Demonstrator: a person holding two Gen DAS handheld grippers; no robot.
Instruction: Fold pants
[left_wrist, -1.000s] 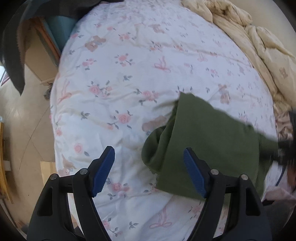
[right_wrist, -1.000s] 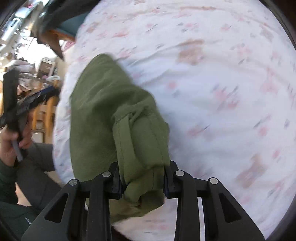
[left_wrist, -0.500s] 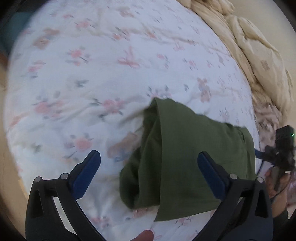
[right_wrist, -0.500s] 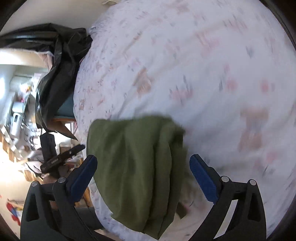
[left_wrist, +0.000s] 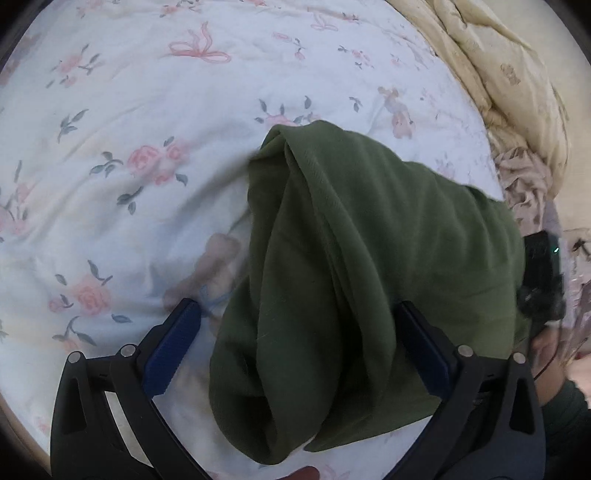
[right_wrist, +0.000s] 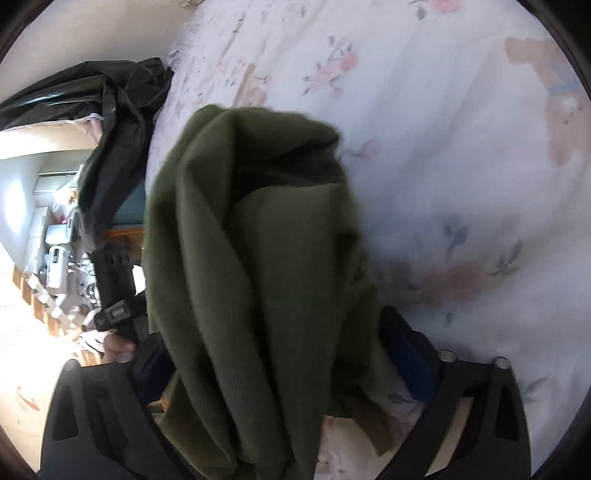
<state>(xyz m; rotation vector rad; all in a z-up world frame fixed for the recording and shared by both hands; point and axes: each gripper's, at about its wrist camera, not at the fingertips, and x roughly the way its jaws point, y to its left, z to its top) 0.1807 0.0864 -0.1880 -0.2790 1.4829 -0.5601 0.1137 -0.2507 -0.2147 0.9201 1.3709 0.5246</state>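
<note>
Green pants lie bunched on floral bedspread, centre to 4 o'clock. Left gripper wide apart, straddling a fold to pinch it. Right gripper closing around cloth, not yet clamped.

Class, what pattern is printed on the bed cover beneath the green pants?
Pink roses and ribbon bows on white, on the bed cover; clearest in the left wrist view.

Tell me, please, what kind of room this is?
Most likely a bedroom: the dark green folded pants lie on a white bedsheet printed with pink flowers, with a crumpled cream quilt bunched along the bed's far edge.
</note>
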